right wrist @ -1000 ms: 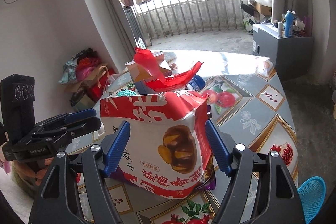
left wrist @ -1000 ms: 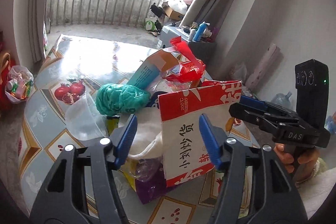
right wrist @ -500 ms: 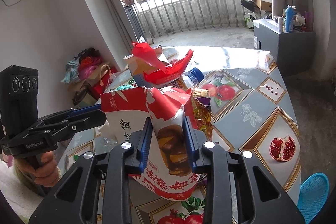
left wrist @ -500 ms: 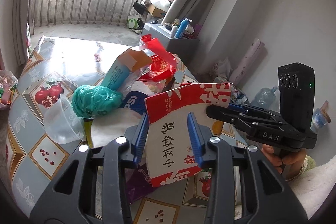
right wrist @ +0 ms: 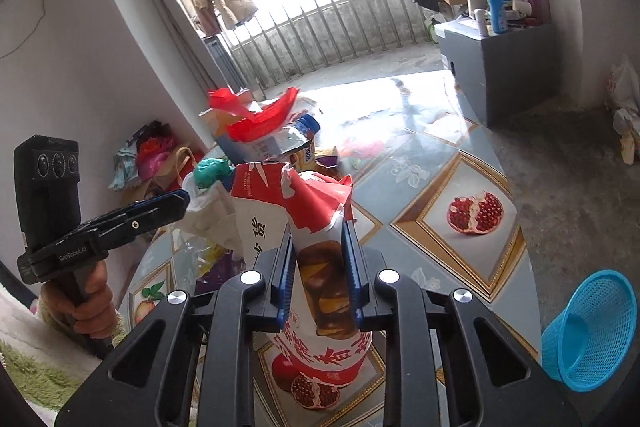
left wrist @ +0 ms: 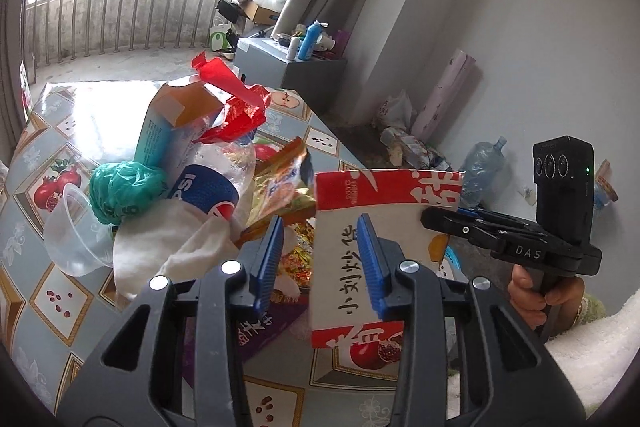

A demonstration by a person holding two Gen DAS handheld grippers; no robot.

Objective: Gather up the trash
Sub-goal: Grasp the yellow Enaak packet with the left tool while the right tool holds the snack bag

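Fingers of both grippers, right (right wrist: 318,267) and left (left wrist: 320,263), pinch the snack bag (right wrist: 320,227); bottle (left wrist: 208,183), tissue (left wrist: 168,243) crowd behind.

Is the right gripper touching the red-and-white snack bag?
Touching. In the right wrist view, the right gripper fingers press both sides of the red-and-white snack bag, creasing it.

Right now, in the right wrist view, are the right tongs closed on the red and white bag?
Yes, the right tongs are shut on the bag, whose paper is creased between the two blue pads.
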